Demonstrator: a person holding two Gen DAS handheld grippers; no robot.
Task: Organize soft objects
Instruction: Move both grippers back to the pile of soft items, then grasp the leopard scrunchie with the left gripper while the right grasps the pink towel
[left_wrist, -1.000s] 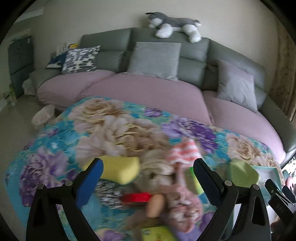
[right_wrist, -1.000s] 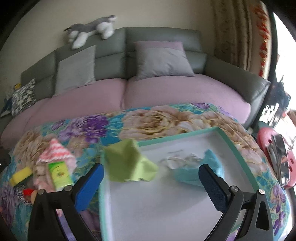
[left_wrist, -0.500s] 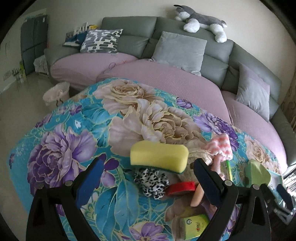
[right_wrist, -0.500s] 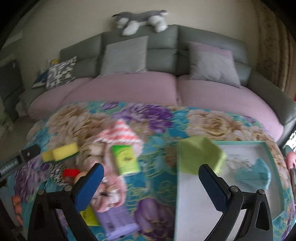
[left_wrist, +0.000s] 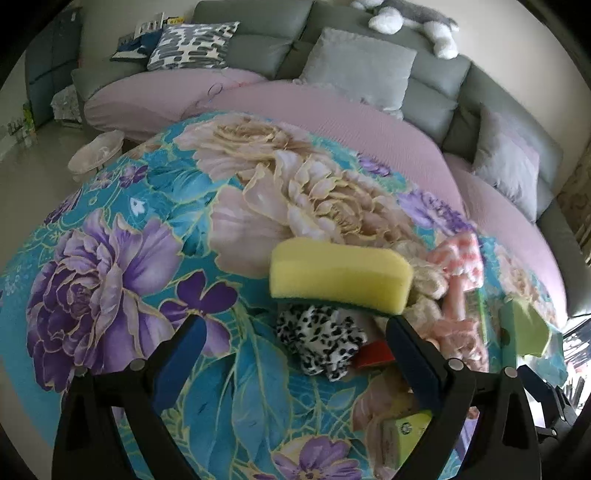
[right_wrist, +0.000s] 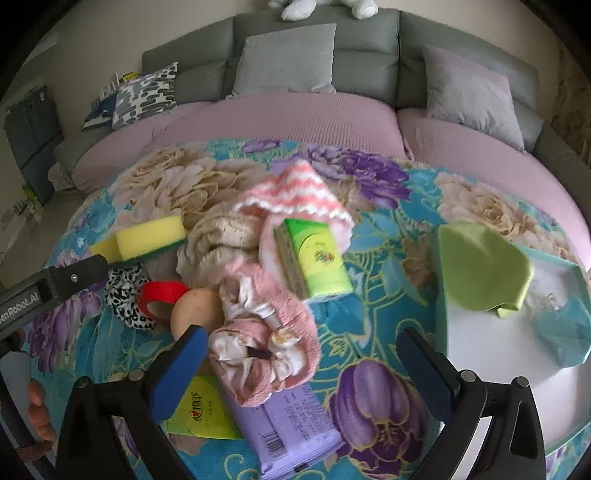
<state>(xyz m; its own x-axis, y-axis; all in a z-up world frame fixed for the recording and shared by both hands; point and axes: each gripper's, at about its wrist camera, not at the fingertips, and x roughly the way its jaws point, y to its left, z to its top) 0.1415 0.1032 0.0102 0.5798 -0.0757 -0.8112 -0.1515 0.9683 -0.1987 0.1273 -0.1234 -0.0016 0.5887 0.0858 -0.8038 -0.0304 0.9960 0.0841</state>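
A heap of soft things lies on the floral cloth (left_wrist: 122, 258): a yellow sponge (left_wrist: 338, 275) (right_wrist: 147, 236), a leopard-print scrunchie (left_wrist: 321, 341) (right_wrist: 127, 295), a pink-and-white knit hat (right_wrist: 295, 195), a cream knit (right_wrist: 218, 240) and a pink cloth bundle (right_wrist: 266, 343). My left gripper (left_wrist: 293, 339) stands open just before the scrunchie and sponge. My right gripper (right_wrist: 299, 350) is open with the pink bundle between its fingers, not clamped. A green cloth (right_wrist: 480, 269) and a teal cloth (right_wrist: 565, 332) rest on the white tray (right_wrist: 491, 376).
Mixed into the heap are a green tissue pack (right_wrist: 314, 258), a red tape roll (right_wrist: 162, 295), an egg-like ball (right_wrist: 195, 310), a purple packet (right_wrist: 291, 432) and a yellow-green pack (right_wrist: 199, 413). A grey-and-pink sofa (left_wrist: 332, 110) with cushions curves behind.
The left gripper swung left and closer to the sponge and scrunchie. The right gripper swung left from over the tray to the pile, now above the pink bundle. Both stayed open.
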